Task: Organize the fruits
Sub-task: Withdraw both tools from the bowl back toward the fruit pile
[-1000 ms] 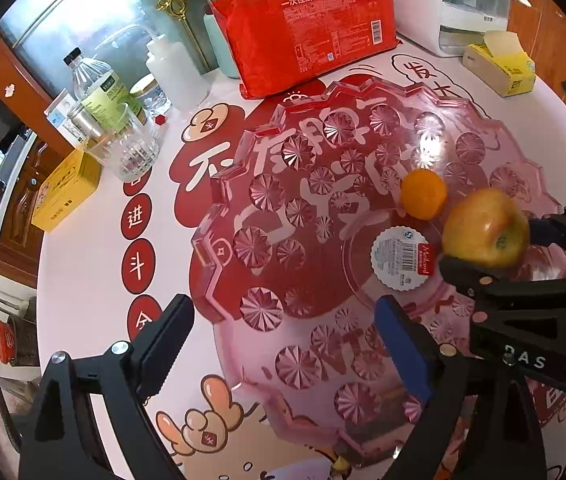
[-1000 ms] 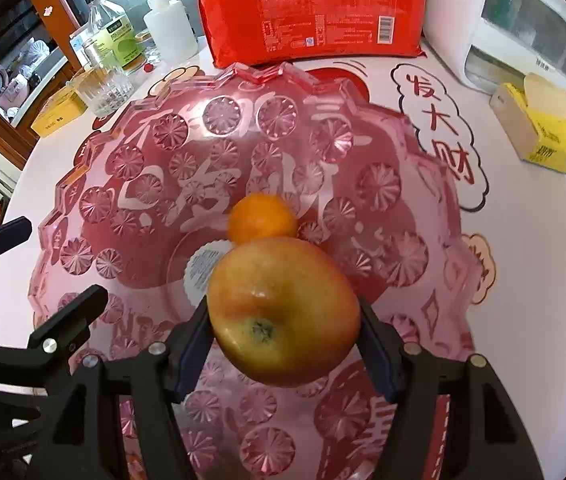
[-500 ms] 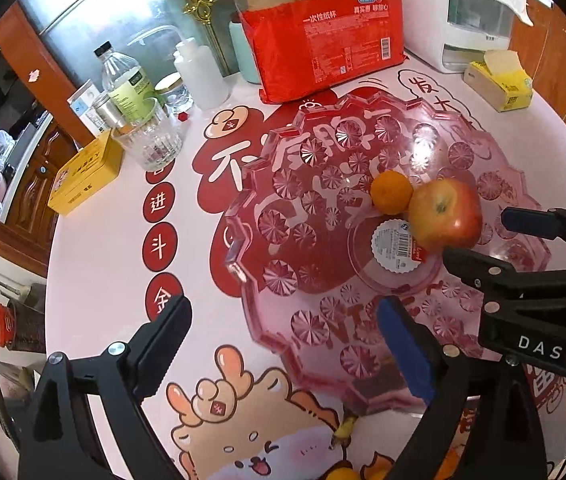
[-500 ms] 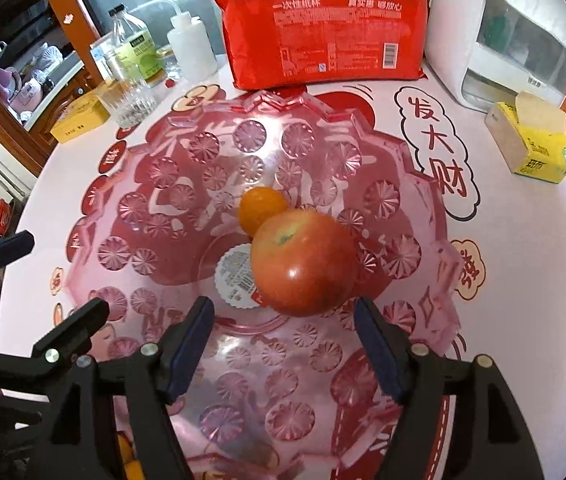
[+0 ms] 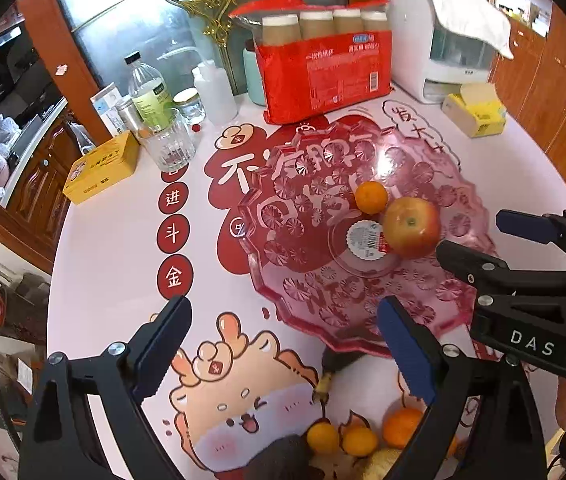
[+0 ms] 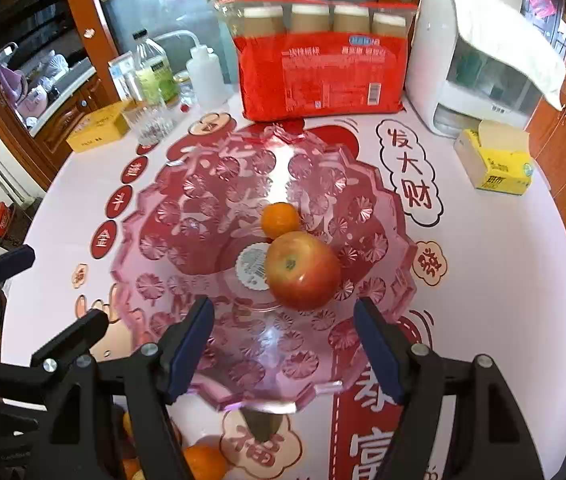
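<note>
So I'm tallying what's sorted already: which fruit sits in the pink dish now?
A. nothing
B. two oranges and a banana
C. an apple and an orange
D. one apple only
C: the apple and an orange lie touching near the middle of the dish.

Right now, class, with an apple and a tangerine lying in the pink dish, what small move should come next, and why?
Probably bring the left tool down to the tangerines by the table's near edge. Both tools are open with nothing between the fingers, the right tool above the pink dish, where the apple and one tangerine already lie.
</note>
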A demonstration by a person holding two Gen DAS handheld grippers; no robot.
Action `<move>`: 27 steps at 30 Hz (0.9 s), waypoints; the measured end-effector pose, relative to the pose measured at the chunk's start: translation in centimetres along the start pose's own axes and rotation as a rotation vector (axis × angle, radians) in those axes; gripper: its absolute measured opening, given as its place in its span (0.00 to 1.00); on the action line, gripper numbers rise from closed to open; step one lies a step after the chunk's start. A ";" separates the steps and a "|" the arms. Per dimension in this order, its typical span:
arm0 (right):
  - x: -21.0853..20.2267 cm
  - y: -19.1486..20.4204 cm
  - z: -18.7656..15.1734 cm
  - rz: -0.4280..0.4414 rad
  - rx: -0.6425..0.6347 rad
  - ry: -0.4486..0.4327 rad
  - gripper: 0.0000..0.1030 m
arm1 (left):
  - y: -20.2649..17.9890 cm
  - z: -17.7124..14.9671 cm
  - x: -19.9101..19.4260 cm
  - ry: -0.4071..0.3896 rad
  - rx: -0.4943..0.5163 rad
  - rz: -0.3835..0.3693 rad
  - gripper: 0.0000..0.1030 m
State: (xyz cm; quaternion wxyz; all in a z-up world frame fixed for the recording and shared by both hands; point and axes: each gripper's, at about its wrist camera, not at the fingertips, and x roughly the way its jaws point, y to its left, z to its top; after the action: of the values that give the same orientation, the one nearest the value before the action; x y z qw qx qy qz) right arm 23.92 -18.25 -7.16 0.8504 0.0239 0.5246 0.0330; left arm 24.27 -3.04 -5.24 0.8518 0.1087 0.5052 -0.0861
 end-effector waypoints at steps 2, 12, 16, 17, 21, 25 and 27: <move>-0.9 0.1 -0.3 0.005 0.006 -0.004 0.71 | 0.2 -0.4 -0.9 -0.008 -0.012 -0.011 0.91; -6.0 1.2 -2.6 0.001 0.026 -0.059 0.71 | 1.5 -2.7 -5.4 -0.064 -0.057 -0.074 0.91; -8.3 1.8 -3.7 -0.001 0.026 -0.097 0.71 | 1.8 -3.4 -6.7 -0.084 -0.061 -0.095 0.91; -8.8 2.0 -4.0 -0.008 0.027 -0.109 0.71 | 1.9 -3.6 -7.1 -0.090 -0.060 -0.102 0.91; -11.1 2.3 -5.2 -0.030 0.051 -0.162 0.71 | 2.3 -4.2 -8.2 -0.111 -0.055 -0.116 0.91; -12.3 2.8 -6.1 -0.015 0.042 -0.194 0.71 | 2.8 -5.0 -9.3 -0.124 -0.056 -0.115 0.91; -12.8 3.3 -6.5 -0.001 0.030 -0.201 0.71 | 3.2 -5.5 -9.7 -0.128 -0.064 -0.112 0.91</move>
State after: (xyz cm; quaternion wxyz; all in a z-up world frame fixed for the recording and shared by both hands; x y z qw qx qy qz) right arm 12.27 -15.92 1.54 0.8983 0.0396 0.4370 0.0219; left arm 15.86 1.85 1.08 0.8792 0.0474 0.4575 -0.1243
